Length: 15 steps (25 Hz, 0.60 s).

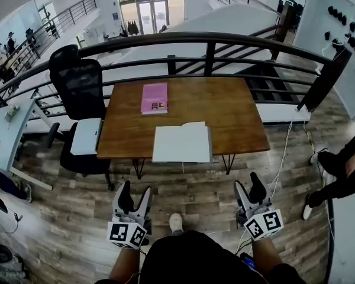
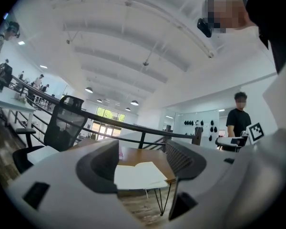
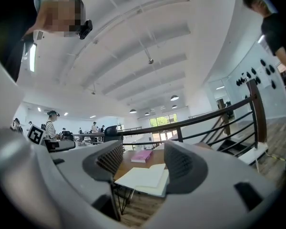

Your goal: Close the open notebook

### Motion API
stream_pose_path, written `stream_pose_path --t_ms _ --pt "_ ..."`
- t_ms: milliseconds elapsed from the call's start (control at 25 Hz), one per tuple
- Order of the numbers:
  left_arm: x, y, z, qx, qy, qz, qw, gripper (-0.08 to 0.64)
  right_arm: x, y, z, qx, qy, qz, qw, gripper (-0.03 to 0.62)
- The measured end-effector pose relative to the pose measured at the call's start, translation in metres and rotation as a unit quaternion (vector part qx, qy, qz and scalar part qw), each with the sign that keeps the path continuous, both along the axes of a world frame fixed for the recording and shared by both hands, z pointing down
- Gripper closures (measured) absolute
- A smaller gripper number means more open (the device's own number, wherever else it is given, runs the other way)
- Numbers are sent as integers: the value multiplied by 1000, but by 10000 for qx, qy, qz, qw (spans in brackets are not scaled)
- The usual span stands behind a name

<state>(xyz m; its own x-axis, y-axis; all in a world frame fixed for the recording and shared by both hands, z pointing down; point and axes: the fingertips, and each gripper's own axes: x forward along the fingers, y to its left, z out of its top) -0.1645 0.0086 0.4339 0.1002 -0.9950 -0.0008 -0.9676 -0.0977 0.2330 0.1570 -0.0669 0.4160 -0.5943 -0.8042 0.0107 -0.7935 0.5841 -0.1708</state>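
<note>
Notebook (image 1: 181, 144) lies open at the near edge of the table (image 1: 236, 111), ahead of both pairs of fingers and well apart from them, in line with the space between the two. Left gripper (image 1: 136, 189) and right gripper (image 1: 249, 183) each hold their fingers wide, gripping nothing. Beyond the notebook lies a pink book (image 1: 154, 97).

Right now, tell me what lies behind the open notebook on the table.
A closed pink book lies apart behind the open notebook, then the black railing. The tabletop under the notebook is covered.
</note>
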Motion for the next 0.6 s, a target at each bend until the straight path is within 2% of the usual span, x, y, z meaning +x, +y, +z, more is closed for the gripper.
stream_pose_path --t_ms 160,320,480,600 --pt "-22 -18 10 -99 213 67 9997 258 -32 -26 -2 8 7 -149 9999 324" --pt "-39 -35 21 -183 271 202 9993 258 -67 -46 1 42 99 -341 9994 334" --pt "-56 -48 35 -274 284 269 9989 258 -103 -53 6 -24 116 -560 9984 334" --pt "-63 -57 46 -362 392 302 9981 258 -114 -54 5 -75 129 -565 9983 337"
